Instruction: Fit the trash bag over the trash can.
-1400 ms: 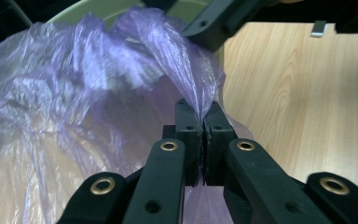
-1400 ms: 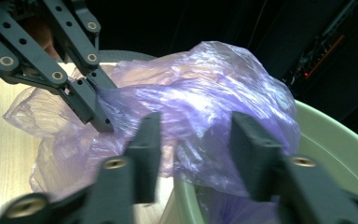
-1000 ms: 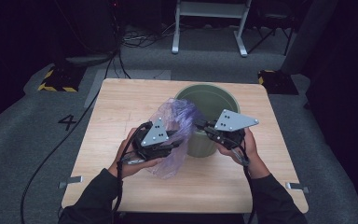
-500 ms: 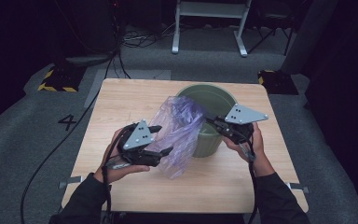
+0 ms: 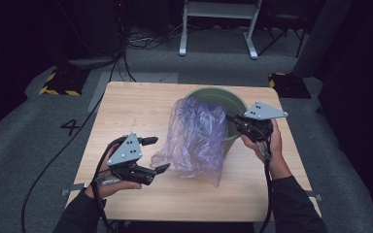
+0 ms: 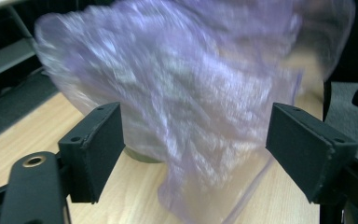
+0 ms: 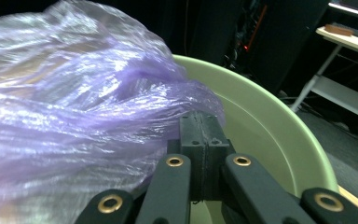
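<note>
The right gripper (image 5: 230, 118) has its jaws pressed flat together on a gathered edge of the purple plastic bag (image 5: 196, 138), and in the right gripper view that pinch (image 7: 200, 135) sits just above the rim of the green bucket (image 7: 261, 121), with the film bunching out from the jaws toward the left. The left gripper (image 5: 154, 154) is near the front left of the table (image 5: 131, 104), jaws spread wide with nothing between them; its own view looks at the bag (image 6: 186, 93) hanging ahead of the two open pads, close but not touching. The bag stands lifted and draped over the near side of the bucket (image 5: 233, 104), its lower end trailing down onto the tabletop. The step in hand looks like lining the bucket with the bag, and it seems only partly begun: one edge is held at the rim, the rest is still outside. The next move probably calls for the left gripper to close on the free edge of the bag's mouth and spread it open across the rim (thin film slips and clings, so a firm pinch matters). The inside wall of the bucket that shows is bare; what lies at its bottom is hidden.
</note>
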`<state>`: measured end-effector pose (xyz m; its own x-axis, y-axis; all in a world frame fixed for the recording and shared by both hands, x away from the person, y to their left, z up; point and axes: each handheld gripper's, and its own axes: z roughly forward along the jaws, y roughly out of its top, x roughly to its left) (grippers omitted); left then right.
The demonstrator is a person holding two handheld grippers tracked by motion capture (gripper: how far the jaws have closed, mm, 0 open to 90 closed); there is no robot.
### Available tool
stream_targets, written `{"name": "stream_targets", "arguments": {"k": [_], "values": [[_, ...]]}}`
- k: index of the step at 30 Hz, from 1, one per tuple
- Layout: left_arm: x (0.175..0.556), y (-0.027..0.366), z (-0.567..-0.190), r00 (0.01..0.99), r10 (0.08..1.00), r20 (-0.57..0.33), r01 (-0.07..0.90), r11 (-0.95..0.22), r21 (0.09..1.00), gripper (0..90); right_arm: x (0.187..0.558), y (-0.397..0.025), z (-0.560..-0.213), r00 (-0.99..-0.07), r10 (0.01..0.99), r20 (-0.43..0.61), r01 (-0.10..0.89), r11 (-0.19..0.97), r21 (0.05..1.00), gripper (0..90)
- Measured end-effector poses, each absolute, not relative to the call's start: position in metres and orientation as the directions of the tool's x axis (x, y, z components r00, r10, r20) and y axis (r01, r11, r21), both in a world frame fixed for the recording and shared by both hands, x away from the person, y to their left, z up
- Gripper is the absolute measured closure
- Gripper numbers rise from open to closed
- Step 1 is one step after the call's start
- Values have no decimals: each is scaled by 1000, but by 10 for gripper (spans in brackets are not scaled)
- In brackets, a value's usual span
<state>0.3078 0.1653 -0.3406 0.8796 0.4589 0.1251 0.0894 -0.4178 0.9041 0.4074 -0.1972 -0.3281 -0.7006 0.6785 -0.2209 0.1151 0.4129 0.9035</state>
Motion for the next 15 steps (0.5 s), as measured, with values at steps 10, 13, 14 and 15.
{"name": "stream_targets", "arguments": {"k": [10, 13, 14, 15], "values": [[319, 134, -351, 878, 437, 195, 62, -509, 859, 310, 417, -205, -330, -658, 725, -204, 167, 404, 899, 900], [324, 127, -352, 874, 423, 239, 38, -550, 834, 527, 418, -206, -330, -653, 732, -195, 171, 393, 904, 888], [326, 124, -353, 869, 424, 256, 30, -561, 827, 584, 417, -207, -330, -653, 733, -190, 172, 387, 906, 880], [330, 123, -355, 871, 413, 267, 16, -566, 824, 703, 415, -208, -329, -657, 729, -191, 161, 383, 909, 837]]}}
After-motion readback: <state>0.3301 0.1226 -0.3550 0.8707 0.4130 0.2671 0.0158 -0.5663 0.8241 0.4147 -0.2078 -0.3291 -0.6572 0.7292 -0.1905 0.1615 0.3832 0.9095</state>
